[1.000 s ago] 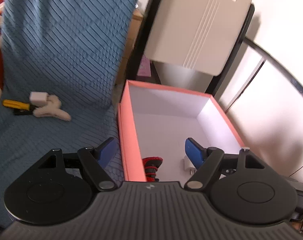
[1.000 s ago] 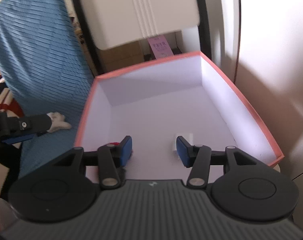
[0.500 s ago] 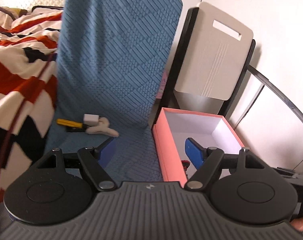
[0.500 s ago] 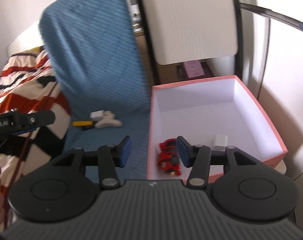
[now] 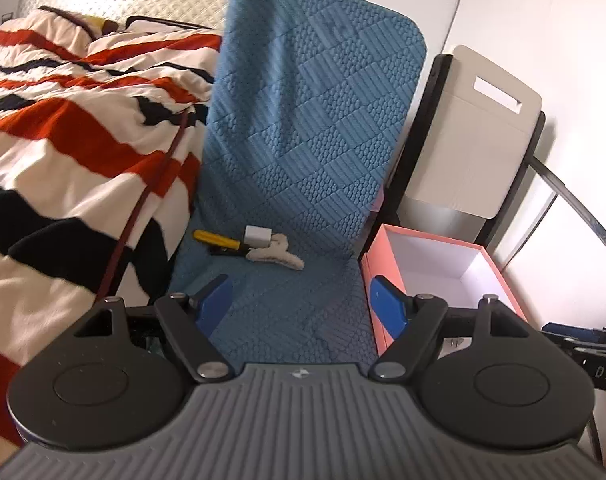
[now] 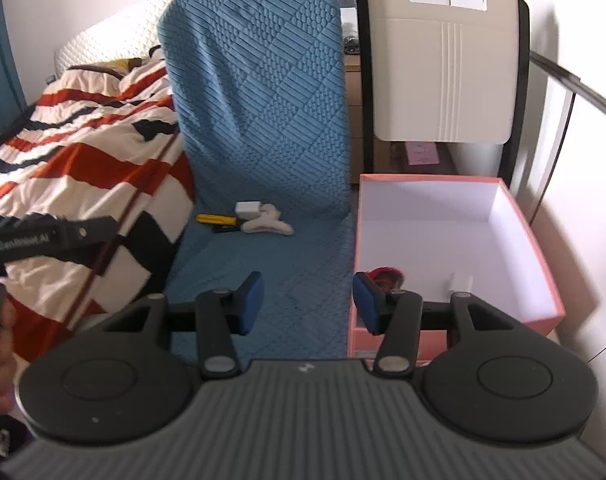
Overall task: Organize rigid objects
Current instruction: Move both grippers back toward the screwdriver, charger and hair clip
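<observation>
Pink box (image 6: 543, 240) white inside, holds red toy (image 6: 387, 274); both tongs agape, empty

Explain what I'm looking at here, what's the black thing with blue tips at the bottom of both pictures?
Those are two hand-held grippers, one in each of a person's hands, each with a camera looking forward along its fingers. One picture is from the left gripper, the other from the right gripper. Both have their jaws open and hold nothing. Ahead is a blue seat with a yellow tool, a white cube and a cream clip lying together. Beside it sits a pink box holding a red item and a small white piece.
</observation>
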